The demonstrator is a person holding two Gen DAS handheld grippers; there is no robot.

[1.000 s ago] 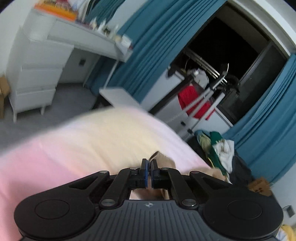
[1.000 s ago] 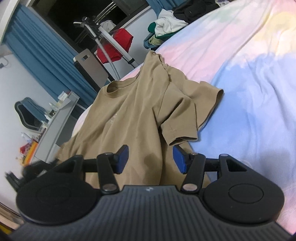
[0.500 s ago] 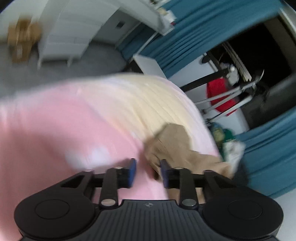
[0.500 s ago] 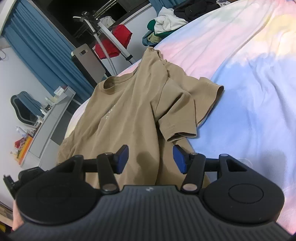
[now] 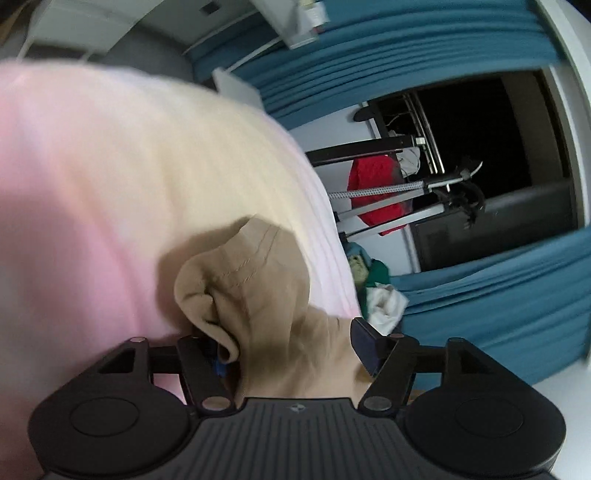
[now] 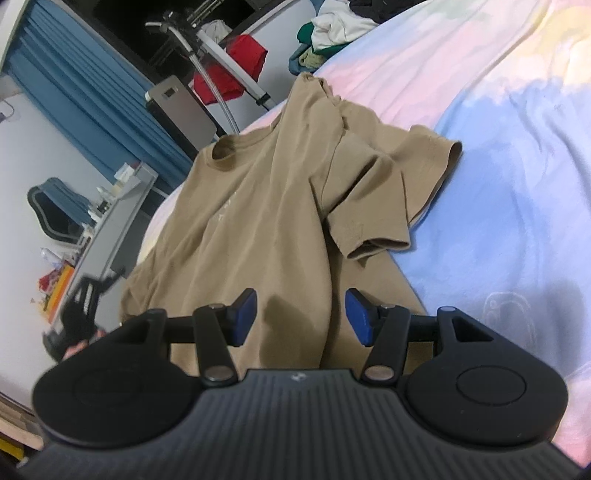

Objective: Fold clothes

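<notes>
A tan T-shirt [image 6: 266, 206] lies front up and rumpled on the pastel bedsheet [image 6: 517, 192], one sleeve [image 6: 373, 214] folded over itself. My right gripper [image 6: 301, 321] is open and empty, low over the shirt's hem area. My left gripper [image 5: 290, 345] is open, with a bunched tan sleeve [image 5: 251, 288] lying between its fingers and draped over the left pad. The left gripper [image 6: 79, 314] also shows blurred in the right wrist view at the shirt's far side.
Blue curtains [image 5: 498, 306], a garment steamer stand with a red garment [image 6: 229, 74], a pile of clothes [image 6: 332, 29] beyond the bed, and a white desk [image 6: 110, 225] with clutter line the room's edge. The bedsheet [image 5: 92, 192] spreads left.
My left gripper went from shut to wide open and moved onto the tan sleeve. My right gripper stayed open and shifted only slightly over the shirt.
</notes>
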